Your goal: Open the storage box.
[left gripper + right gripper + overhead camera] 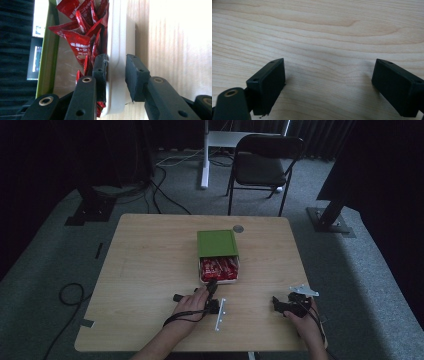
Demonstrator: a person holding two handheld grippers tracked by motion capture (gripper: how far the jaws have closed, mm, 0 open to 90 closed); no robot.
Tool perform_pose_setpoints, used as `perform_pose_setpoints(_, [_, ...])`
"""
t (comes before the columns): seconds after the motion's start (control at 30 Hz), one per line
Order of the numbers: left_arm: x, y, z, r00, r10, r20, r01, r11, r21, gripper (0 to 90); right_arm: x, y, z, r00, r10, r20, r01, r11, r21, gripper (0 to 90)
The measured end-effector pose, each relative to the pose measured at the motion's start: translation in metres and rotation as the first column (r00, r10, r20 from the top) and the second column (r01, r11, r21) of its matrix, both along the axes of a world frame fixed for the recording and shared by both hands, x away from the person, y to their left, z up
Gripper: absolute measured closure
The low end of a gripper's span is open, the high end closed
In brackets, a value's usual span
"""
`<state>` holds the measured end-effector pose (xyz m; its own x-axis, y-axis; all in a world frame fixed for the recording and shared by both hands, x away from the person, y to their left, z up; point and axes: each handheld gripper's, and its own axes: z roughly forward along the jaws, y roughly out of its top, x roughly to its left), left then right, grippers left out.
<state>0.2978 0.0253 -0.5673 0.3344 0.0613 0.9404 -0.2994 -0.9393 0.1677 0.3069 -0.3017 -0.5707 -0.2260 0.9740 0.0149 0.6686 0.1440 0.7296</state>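
So the left claw (116, 75) has its jaws pinched on the near wall of the white tray (117, 37), one jaw inside among the red sachets (80, 45) and the other outside over the table (175, 37). Grabbing the rim like that makes sense to me: it's the only stiff edge the jaws fit around, and it lets you drag or steady the tray without crushing the packets.

From above, the tray (239, 270) sits about mid-table, and the green lid (216, 243) covers its far half, slid back so the sachets on the near side are exposed. Looks like a half-open sliding box, so my guess is the left hand is anchoring or pulling the tray while the lid stays put.

The right claw (280, 304) is parked on the table well to the right of the tray and nearer the person, jaws spread wide with nothing but bare wood between them. Probably just waiting its turn, maybe to pick a sachet or handle the lid.
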Motion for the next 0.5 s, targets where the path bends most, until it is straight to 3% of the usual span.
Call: perform_pose_setpoints(0.5, [-0.016,0.001,-0.001,0.9996,-0.019,0.021,0.018,0.9992,0.035,72.1,0.0,0.0,0.0,1.0,0.0,0.0,0.0,1.0,0.0,11.1])
